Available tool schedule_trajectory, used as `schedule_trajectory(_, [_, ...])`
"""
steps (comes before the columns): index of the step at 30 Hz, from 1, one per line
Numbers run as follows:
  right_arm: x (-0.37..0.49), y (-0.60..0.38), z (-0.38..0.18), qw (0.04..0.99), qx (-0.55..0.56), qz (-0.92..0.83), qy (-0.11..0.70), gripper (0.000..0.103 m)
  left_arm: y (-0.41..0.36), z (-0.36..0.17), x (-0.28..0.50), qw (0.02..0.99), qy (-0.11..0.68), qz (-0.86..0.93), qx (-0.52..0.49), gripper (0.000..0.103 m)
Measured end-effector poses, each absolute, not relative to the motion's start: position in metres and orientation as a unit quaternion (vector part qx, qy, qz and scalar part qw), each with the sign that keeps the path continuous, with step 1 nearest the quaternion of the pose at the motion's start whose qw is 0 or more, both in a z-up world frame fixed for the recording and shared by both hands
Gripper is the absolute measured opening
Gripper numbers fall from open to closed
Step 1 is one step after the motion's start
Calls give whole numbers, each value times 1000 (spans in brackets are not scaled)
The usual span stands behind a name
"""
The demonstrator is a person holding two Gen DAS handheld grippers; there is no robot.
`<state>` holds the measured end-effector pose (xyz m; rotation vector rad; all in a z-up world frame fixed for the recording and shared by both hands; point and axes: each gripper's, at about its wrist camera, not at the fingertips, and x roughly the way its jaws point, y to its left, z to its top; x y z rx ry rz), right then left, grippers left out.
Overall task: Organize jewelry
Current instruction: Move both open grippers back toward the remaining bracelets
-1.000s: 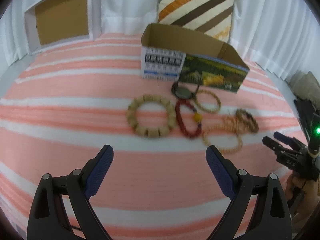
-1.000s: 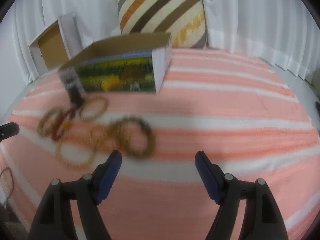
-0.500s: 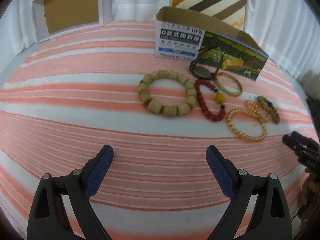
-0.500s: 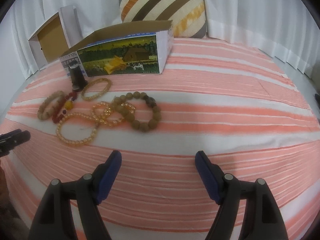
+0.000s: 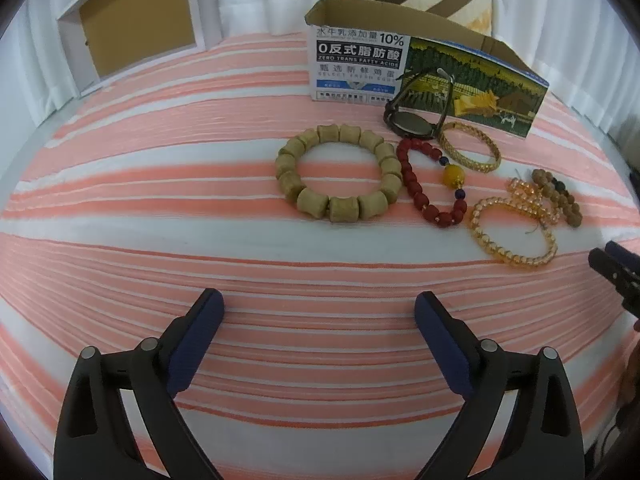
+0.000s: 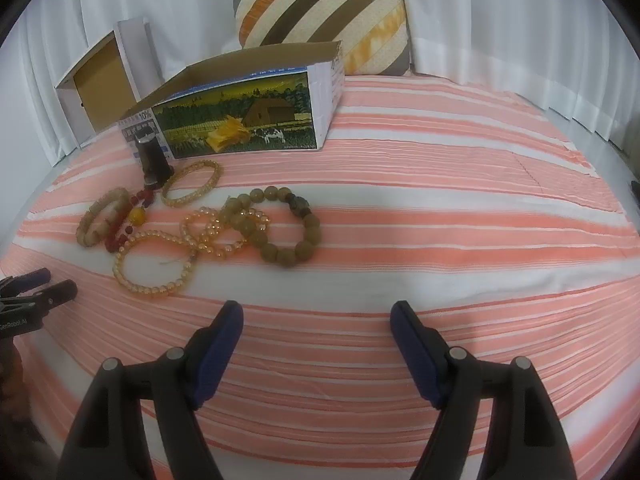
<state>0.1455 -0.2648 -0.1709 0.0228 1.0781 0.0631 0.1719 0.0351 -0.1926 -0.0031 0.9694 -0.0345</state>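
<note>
Several bracelets lie on a pink-and-white striped cloth [image 5: 160, 208] in front of an open printed carton [image 5: 432, 60]. From left: a chunky tan wooden bracelet [image 5: 340, 174], a red bead bracelet with a yellow bead [image 5: 434, 182], a gold bangle [image 5: 470, 146], a dark wristwatch [image 5: 412, 120], an amber bead string [image 5: 512, 232] and a brown bead bracelet [image 6: 280, 224]. My left gripper [image 5: 320, 320] hangs open and holds nothing, short of the wooden bracelet. My right gripper [image 6: 316, 324] is open too, below and right of the amber beads [image 6: 156, 264].
A striped cushion [image 6: 320, 4] leans on white curtains behind the carton [image 6: 240, 108]. A white box with a brown inside [image 5: 132, 32] stands at the back left. The cloth's right half carries no objects. Each gripper's tips show at the edge of the other's view.
The left view has dropped and tilted down, so the bracelets look closer and sit higher in frame. The right view went from blurred to sharp and now holds still.
</note>
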Motion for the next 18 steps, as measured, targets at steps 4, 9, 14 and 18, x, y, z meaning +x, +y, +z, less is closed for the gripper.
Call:
schedule_trajectory(4, [146, -264, -171, 858, 10, 29, 513, 78, 36, -193, 174, 883, 469, -17, 0, 100])
schedule_trajectory(9, [146, -263, -172, 857, 3, 29, 515, 78, 43, -190, 173, 886, 462, -32, -28, 101])
schedule_trajectory(14, [146, -263, -172, 857, 4, 29, 515, 78, 71, -178, 187, 895, 435, -26, -97, 101])
schedule_trajectory(18, [146, -263, -171, 857, 1, 28, 515, 78, 75, -165, 221, 905, 416, -4, -92, 101])
